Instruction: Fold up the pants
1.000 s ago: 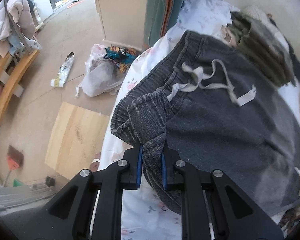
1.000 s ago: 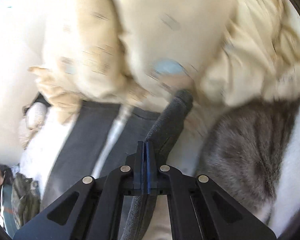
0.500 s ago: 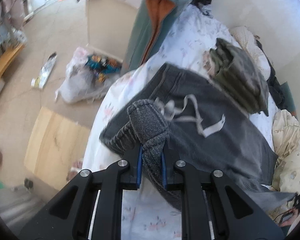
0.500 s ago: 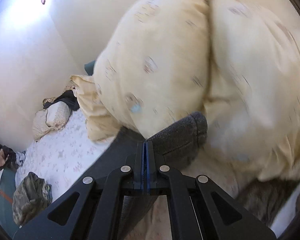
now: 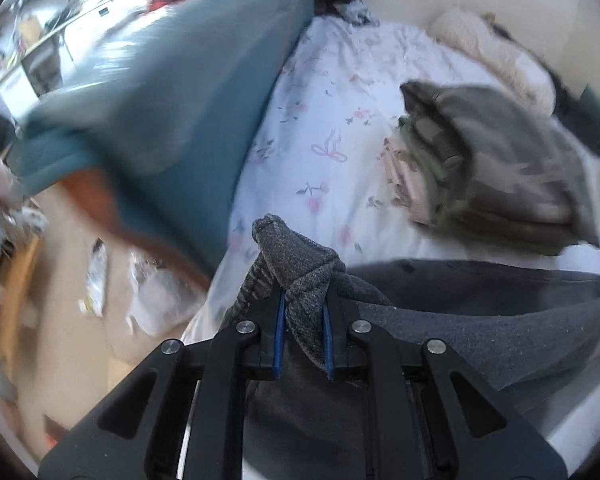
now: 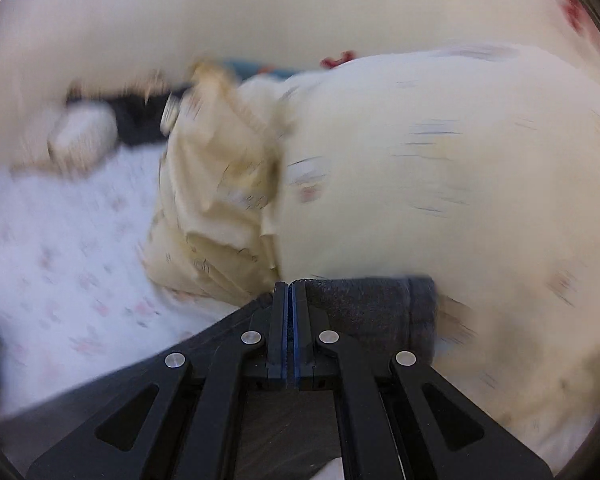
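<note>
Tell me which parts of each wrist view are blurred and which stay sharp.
Left wrist view: left gripper and the gray pants it clamps are sharp; the teal cushion and folded green clothes smear. Right wrist view: right gripper is crisp; the cream pillow and floral sheet streak.

Home bedroom; floral bedsheet [image 5: 324, 92]; pillow [image 6: 440, 168].

Bright daylight, heavy motion blur, fisheye edges
</note>
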